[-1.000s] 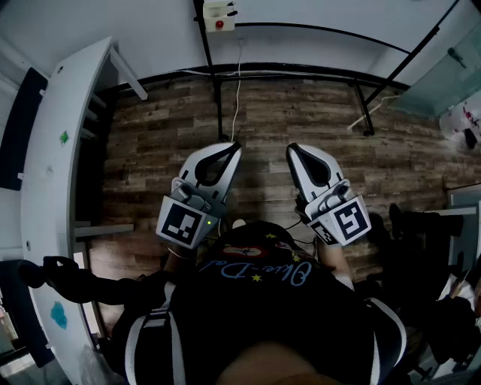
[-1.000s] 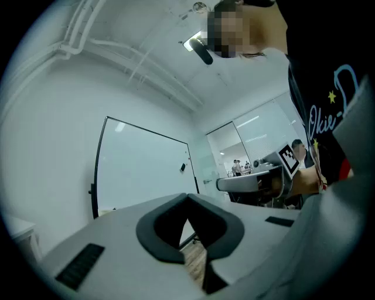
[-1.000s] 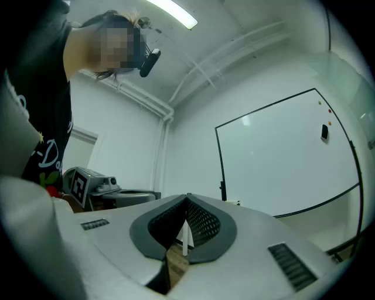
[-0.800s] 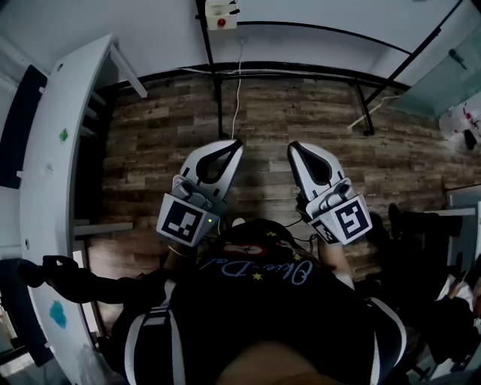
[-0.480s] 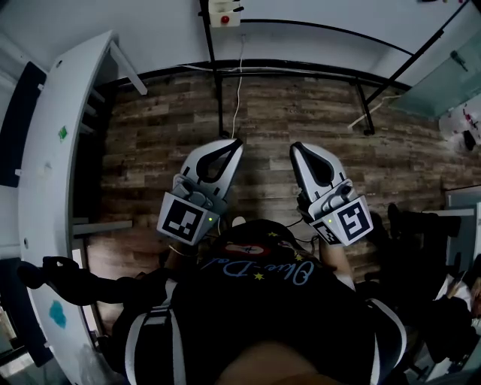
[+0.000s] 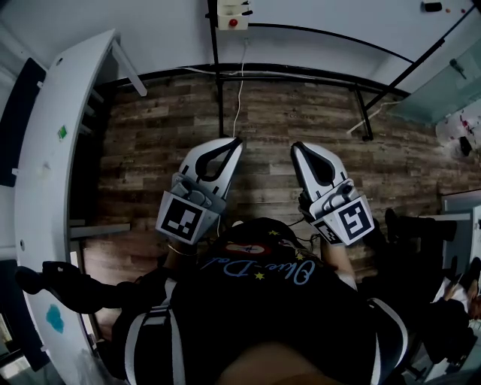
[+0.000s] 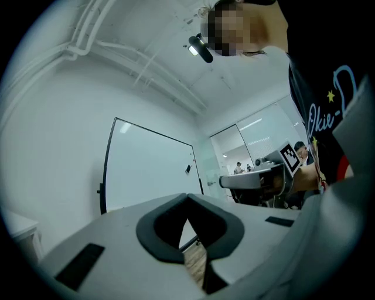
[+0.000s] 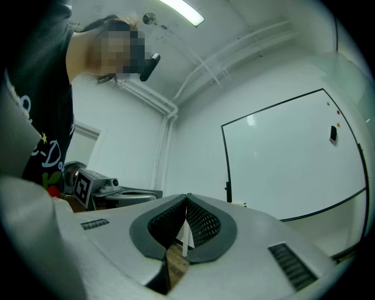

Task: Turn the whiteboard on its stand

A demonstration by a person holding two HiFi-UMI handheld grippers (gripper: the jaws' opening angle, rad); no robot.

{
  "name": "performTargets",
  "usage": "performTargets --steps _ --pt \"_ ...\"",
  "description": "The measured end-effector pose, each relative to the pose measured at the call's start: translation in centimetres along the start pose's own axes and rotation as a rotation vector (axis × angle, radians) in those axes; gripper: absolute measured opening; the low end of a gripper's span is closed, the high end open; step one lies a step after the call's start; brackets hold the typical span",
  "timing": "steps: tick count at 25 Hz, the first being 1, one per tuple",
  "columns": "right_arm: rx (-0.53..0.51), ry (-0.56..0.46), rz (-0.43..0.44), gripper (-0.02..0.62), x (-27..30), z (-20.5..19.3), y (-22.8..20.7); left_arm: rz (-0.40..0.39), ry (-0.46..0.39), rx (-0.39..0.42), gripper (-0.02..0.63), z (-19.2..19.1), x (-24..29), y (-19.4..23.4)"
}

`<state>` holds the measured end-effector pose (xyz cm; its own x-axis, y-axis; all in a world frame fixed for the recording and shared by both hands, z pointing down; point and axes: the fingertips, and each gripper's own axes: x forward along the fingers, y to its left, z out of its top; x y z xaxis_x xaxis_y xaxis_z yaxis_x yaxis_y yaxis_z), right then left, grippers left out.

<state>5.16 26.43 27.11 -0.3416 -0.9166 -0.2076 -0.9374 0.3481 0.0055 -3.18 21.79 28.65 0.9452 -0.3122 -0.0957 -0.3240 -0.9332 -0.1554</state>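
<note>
White table [image 6: 45, 150] at far left, well apart. We carry left gripper [image 6: 237, 141] level over wood floor [image 6: 413, 150], jaws clenched, empty; right gripper [image 6: 294, 147] beside it, also pinched shut on nothing. Whiteboard [image 6: 338, 15] on stand ahead, untouched; we judge grippers kept closed just for approach

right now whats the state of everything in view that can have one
left tool: shut, empty, held out over the wood floor.
right tool: shut, empty, held out beside the left tool.
whiteboard: upright, its white face toward both tools, touched by neither.
stand: standing on the wood floor, carrying the whiteboard.
</note>
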Motion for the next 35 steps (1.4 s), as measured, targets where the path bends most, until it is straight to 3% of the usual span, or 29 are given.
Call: performTargets --steps 15,26,35 --pt "0.0 0.031 0.005 0.04 2.5 -1.4 1.3 0.007 0.014 -0.043 0.009 -1.8 -1.7 2.6" --pt "0.018 0.011 0.089 0.04 7.3 -2.6 -1.5 0.104 0.039 -0.011 0.009 -2.4 -0.8 6.9" --pt "0.064 0.018 0.141 0.04 10.7 -4.4 -4.0 0.148 0.065 -0.039 0.009 -3.5 1.2 9.7"
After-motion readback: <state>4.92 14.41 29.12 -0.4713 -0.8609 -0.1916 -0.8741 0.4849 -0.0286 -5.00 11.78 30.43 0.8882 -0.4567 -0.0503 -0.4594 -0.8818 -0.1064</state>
